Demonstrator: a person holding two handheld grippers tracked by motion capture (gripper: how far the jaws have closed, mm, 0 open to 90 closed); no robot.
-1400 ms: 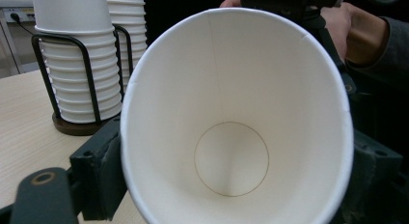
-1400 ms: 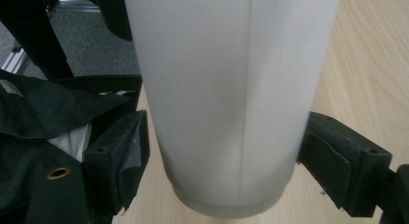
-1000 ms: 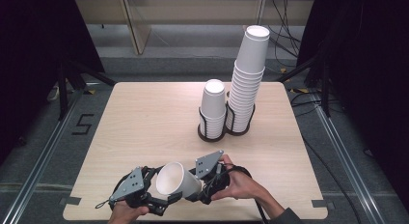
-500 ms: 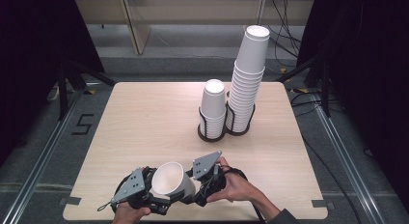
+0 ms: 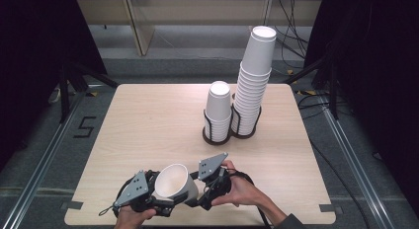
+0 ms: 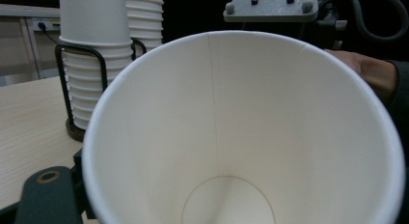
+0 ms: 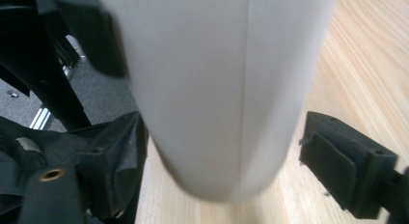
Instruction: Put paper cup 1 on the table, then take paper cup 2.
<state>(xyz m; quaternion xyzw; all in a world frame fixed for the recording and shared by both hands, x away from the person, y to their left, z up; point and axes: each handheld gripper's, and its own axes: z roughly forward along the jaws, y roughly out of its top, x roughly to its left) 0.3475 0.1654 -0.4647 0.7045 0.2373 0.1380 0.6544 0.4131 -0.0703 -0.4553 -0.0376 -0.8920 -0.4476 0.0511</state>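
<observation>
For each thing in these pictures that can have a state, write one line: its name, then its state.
Paper cup: empty, tipped on its side, mouth towards the camera.
Left gripper: jaws just closed, shut on the cup.
Right gripper: open, jaws either side of the cup's base, right jaw clear of it.
Short cup stack: upright in its holder.
Tall cup stack: upright, leaning slightly.
</observation>
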